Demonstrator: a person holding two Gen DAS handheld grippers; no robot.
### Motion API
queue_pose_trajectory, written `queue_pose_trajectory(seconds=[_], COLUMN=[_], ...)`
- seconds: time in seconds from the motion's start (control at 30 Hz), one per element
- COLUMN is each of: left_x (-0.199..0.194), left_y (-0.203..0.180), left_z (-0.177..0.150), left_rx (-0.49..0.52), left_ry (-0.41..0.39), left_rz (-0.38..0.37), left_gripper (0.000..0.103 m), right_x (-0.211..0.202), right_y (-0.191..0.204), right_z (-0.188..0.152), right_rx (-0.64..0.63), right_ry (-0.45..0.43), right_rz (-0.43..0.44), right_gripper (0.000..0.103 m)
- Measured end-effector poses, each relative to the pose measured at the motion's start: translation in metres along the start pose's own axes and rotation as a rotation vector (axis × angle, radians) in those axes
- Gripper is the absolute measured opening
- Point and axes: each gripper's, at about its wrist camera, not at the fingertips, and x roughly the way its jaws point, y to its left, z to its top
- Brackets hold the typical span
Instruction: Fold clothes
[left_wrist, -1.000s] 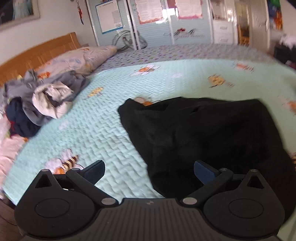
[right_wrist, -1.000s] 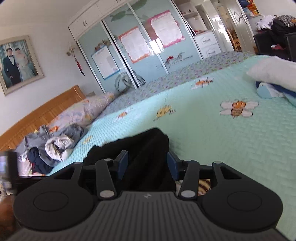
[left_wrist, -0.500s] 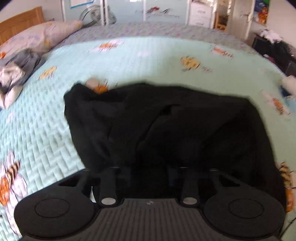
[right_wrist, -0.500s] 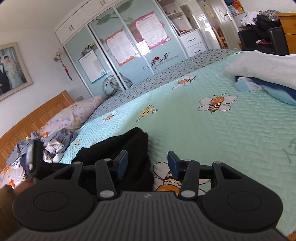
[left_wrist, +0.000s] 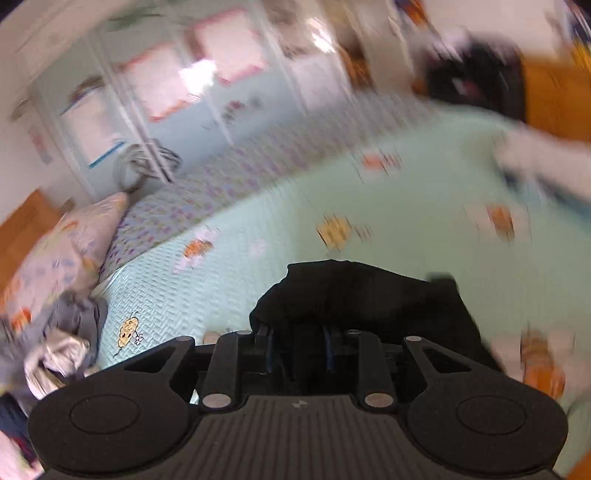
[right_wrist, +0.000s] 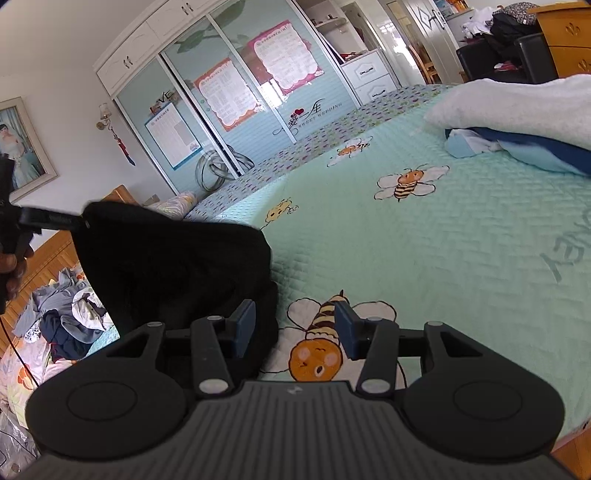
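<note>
The wardrobe door (right_wrist: 310, 110) reads "SWEET WEDDING" in small script; "LOVE" letters (right_wrist: 162, 101) stand higher up.

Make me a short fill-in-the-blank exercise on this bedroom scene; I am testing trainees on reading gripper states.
1. The left gripper is shut on the ____ garment.
2. The right gripper has its jaws ____ and holds nothing.
3. The quilt on the bed is printed with cartoon ____.
4. The garment's raised edge hangs ____ the quilt, not flat on it.

Missing words: black; open; bees; above
</note>
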Motion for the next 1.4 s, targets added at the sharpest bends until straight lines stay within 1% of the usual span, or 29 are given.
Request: queue_pose_trajectory(seconds=[0.03, 0.07, 0.1, 0.17, 0.3, 0.33, 0.4, 0.43, 0.5, 0.53, 0.63, 0.73, 0.83, 0.87, 0.9, 0.93, 0.97, 1.0, 1.03, 1.07, 1.23, 1.3, 1.33, 1.37, 1.4], left_x=[-0.005, -0.014, -0.025, -0.052, -0.103, -0.114, -0.122, -0.12, -0.112, -0.105, -0.079, -0.045, -0.019, -0.01, -0.006, -0.005, -0.004, -0.003, -0.002, -0.002, 0.003, 0.002, 0.002, 0.001, 0.001], left_y=[-0.006, -0.009, -0.01, -0.01, -0.024, -0.028, -0.039, -0.048, -0.071, -0.083, -0.115, -0.13, -0.144, -0.147, -0.149, -0.151, -0.152, -0.154, -0.156, -0.157, -0.165, -0.156, -0.148, -0.135, -0.12], left_z=[0.006, 0.014, 0.024, 0.056, 0.104, 0.114, 0.127, 0.13, 0.133, 0.13, 0.115, 0.09, 0.073, 0.069, 0.068, 0.067, 0.067, 0.066, 0.066, 0.065, 0.063, 0.067, 0.071, 0.075, 0.077], left_rx=[0.0, -0.019, -0.045, -0.076, -0.033, -0.024, 0.006, 0.046, 0.152, 0.184, 0.246, 0.291, 0.355, 0.379, 0.397, 0.411, 0.426, 0.441, 0.456, 0.47, 0.543, 0.488, 0.431, 0.353, 0.27], left_ry=[-0.013, -0.046, -0.086, -0.181, -0.407, -0.451, -0.478, -0.465, -0.414, -0.389, -0.317, -0.272, -0.21, -0.194, -0.195, -0.202, -0.208, -0.215, -0.222, -0.229, -0.262, -0.272, -0.269, -0.255, -0.237], left_rz=[-0.006, -0.015, -0.025, -0.028, 0.068, 0.087, 0.086, 0.067, 0.011, -0.02, -0.12, -0.215, -0.282, -0.283, -0.267, -0.243, -0.219, -0.195, -0.171, -0.146, -0.025, 0.002, -0.004, -0.059, -0.135], left_gripper=[0.025, 0.025, 0.025, 0.025, 0.025, 0.025, 0.026, 0.027, 0.028, 0.028, 0.028, 0.028, 0.037, 0.042, 0.044, 0.051, 0.063, 0.073, 0.093, 0.102, 0.102, 0.102, 0.102, 0.102, 0.102], right_x=[-0.001, -0.002, -0.003, -0.006, -0.015, -0.016, -0.017, -0.016, -0.015, -0.015, -0.015, -0.018, -0.021, -0.022, -0.022, -0.023, -0.023, -0.022, -0.021, -0.019, -0.017, -0.019, -0.021, -0.023, -0.024], right_y=[-0.002, -0.003, -0.005, -0.008, -0.012, -0.012, -0.016, -0.019, -0.022, -0.023, -0.024, -0.026, -0.032, -0.034, -0.036, -0.038, -0.038, -0.039, -0.039, -0.039, -0.035, -0.032, -0.029, -0.025, -0.025], right_z=[-0.001, -0.001, -0.001, 0.0, 0.002, 0.002, 0.001, 0.0, -0.002, -0.004, -0.007, -0.006, -0.005, -0.005, -0.005, -0.005, -0.006, -0.007, -0.008, -0.009, -0.013, -0.014, -0.014, -0.014, -0.014], right_rx=[0.003, 0.005, 0.009, 0.02, 0.019, 0.017, 0.027, 0.035, 0.046, 0.046, 0.042, 0.032, 0.039, 0.045, 0.05, 0.052, 0.053, 0.053, 0.054, 0.055, 0.06, 0.046, 0.025, 0.002, 0.002], right_ry=[-0.003, -0.007, -0.011, -0.019, -0.048, -0.054, -0.056, -0.053, -0.046, -0.042, -0.04, -0.045, -0.052, -0.053, -0.055, -0.055, -0.054, -0.051, -0.046, -0.041, -0.022, -0.032, -0.047, -0.066, -0.077], right_rz=[0.0, -0.003, -0.006, -0.012, -0.011, -0.016, -0.02, -0.02, -0.022, -0.022, -0.017, -0.03, -0.05, -0.054, -0.059, -0.062, -0.062, -0.062, -0.061, -0.058, -0.042, -0.066, -0.089, -0.115, -0.121], right_gripper=[0.05, 0.05, 0.05, 0.05, 0.05, 0.05, 0.05, 0.05, 0.05, 0.05, 0.05, 0.05, 0.05, 0.05, 0.05, 0.05, 0.05, 0.05, 0.05, 0.05, 0.05, 0.05, 0.05, 0.051, 0.056])
